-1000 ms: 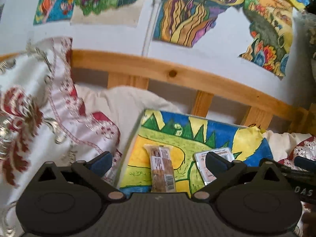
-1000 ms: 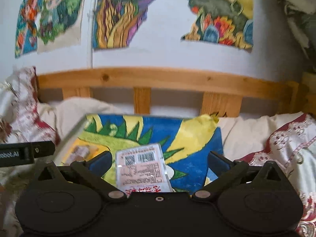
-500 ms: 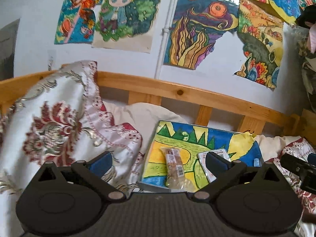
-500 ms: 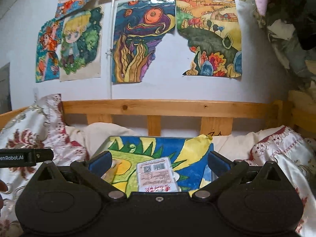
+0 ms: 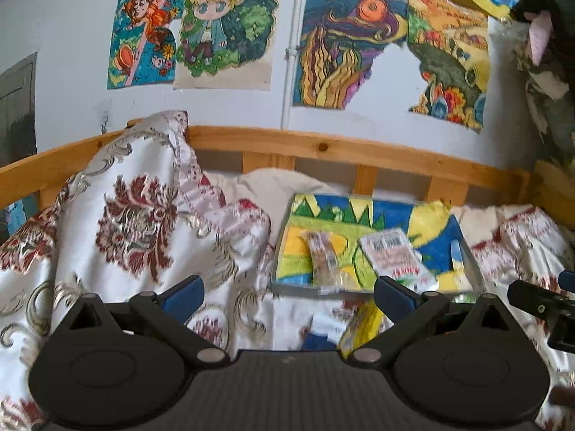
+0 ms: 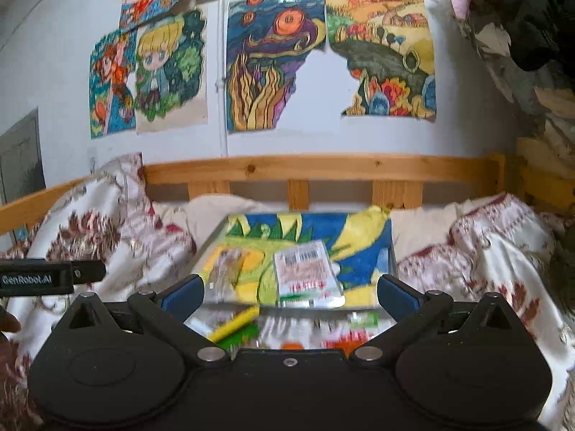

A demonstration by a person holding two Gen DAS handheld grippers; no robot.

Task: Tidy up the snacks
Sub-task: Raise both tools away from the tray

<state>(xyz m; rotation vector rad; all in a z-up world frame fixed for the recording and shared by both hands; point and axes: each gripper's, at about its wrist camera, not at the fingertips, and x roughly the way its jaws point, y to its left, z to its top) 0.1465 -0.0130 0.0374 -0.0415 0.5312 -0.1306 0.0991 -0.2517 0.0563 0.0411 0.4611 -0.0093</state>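
Note:
A shallow tray point(image 5: 435, 251) lined with a colourful drawing lies on the bed. In it are a long brown snack bar point(image 5: 323, 258) and a flat pink-and-white packet point(image 5: 391, 255). Both also show in the right wrist view: the bar point(image 6: 226, 269), blurred, and the packet point(image 6: 305, 269) in the same tray point(image 6: 363, 251). Blurred loose snacks lie in front of the tray, among them a yellow packet point(image 5: 363, 327) and a yellow stick point(image 6: 233, 323). My left gripper point(image 5: 287, 294) is open and holds nothing, short of the tray. My right gripper point(image 6: 289, 294) is open too, centred before the tray.
A wooden bed rail point(image 5: 359, 151) runs behind the tray, under a wall of drawings. Bunched floral bedding point(image 5: 143, 215) rises on the left and more bedding point(image 6: 485, 251) lies on the right. The other gripper's body shows at the view edges point(image 5: 539, 305) point(image 6: 46, 278).
Both grippers have drawn back from the tray, so it looks smaller and farther. Loose snacks in front of the tray have come into view. Both stay open.

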